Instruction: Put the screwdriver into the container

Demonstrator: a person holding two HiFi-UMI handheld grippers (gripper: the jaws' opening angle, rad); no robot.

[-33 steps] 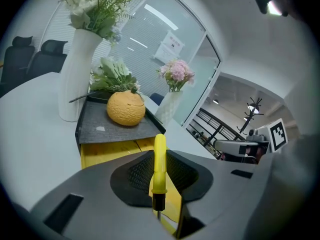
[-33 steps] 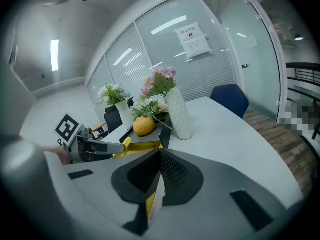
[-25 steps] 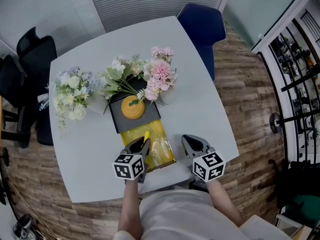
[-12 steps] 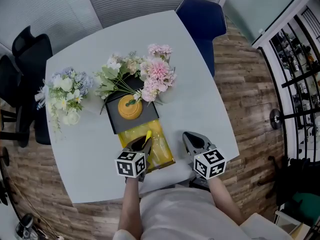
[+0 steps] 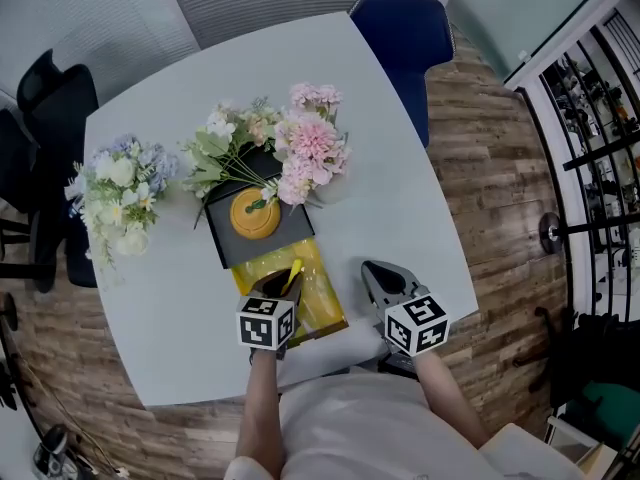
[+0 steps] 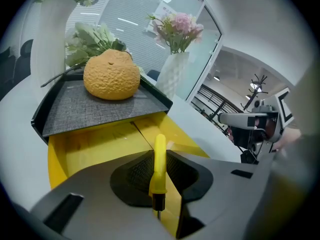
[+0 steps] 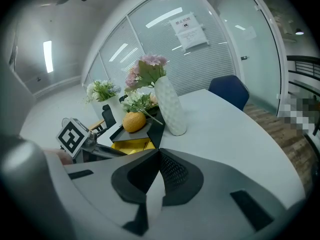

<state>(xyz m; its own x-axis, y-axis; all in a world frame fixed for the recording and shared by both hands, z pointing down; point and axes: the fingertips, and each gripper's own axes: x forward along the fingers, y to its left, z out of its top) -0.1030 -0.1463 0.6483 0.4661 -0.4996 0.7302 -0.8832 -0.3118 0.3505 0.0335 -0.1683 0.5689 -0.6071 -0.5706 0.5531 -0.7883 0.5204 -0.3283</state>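
A yellow-handled screwdriver [image 6: 159, 160] is clamped between the pads of my left gripper [image 6: 159, 170], its handle pointing forward and up. In the head view the screwdriver [image 5: 294, 273] and left gripper [image 5: 283, 286] hang over the near part of the open yellow container [image 5: 325, 306], whose yellow floor [image 6: 80, 151] lies right under the jaws. My right gripper [image 5: 378, 278] rests to the right of the container over the white table, jaws together with nothing between them [image 7: 159, 156].
A black tray [image 5: 290, 230] carrying an orange fruit [image 5: 254, 214] sits just behind the container. Flower bouquets [image 5: 300, 148] and a white vase [image 7: 170, 106] stand behind that. A blue chair [image 5: 405, 38] and black chairs [image 5: 45, 98] ring the table.
My left gripper has sunk a little toward the yellow container with the screwdriver still in it. The right gripper has stayed where it was.
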